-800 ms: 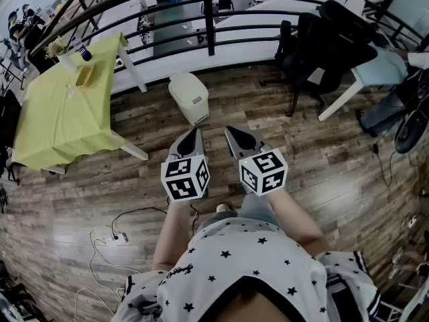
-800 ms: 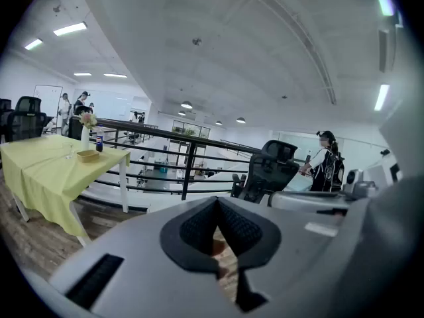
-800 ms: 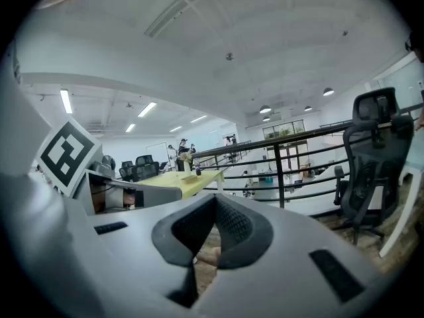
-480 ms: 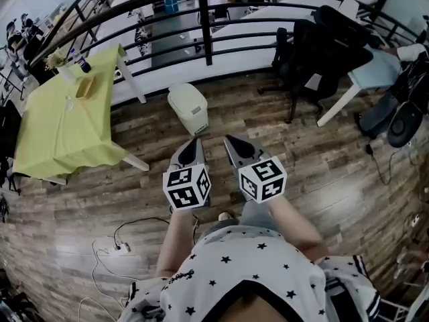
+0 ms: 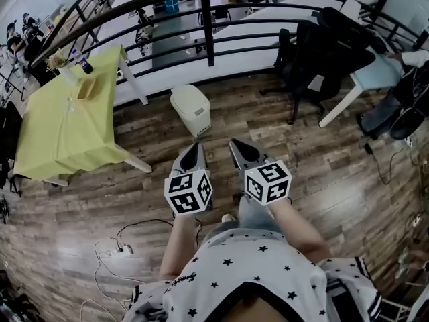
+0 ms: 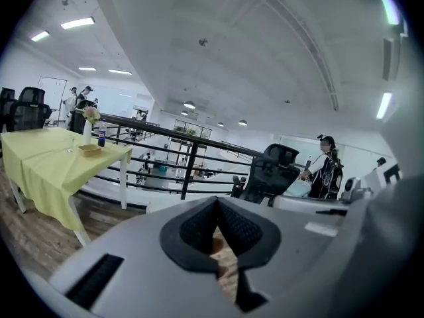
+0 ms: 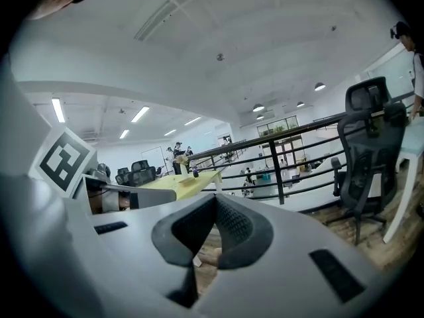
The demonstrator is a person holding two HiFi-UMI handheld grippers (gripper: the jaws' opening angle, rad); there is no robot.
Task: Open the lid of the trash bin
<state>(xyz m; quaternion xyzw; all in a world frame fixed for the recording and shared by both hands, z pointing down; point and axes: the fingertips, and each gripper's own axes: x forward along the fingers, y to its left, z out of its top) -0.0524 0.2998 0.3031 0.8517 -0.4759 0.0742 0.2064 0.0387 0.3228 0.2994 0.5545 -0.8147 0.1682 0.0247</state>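
The trash bin (image 5: pixel 190 109) is small and cream-white, with its lid down. It stands on the wooden floor in front of the black railing (image 5: pixel 208 25), seen in the head view. My left gripper (image 5: pixel 196 145) and right gripper (image 5: pixel 234 143) are held side by side just short of the bin, pointing toward it and apart from it. Both are shut with nothing between the jaws. In the left gripper view the left gripper (image 6: pixel 216 203) has its jaws meeting at the tip. The right gripper (image 7: pixel 213 199) shows the same in its own view. The bin is hidden in both gripper views.
A table with a yellow-green cloth (image 5: pixel 57 116) stands to the left, one leg close to the bin. Black office chairs (image 5: pixel 320 52) and a white desk (image 5: pixel 375 72) are at the right. Cables and a power strip (image 5: pixel 120 250) lie on the floor at the lower left.
The head view has shifted a little, so the bin and both grippers sit slightly lower in the picture. Both grippers stay shut and side by side.
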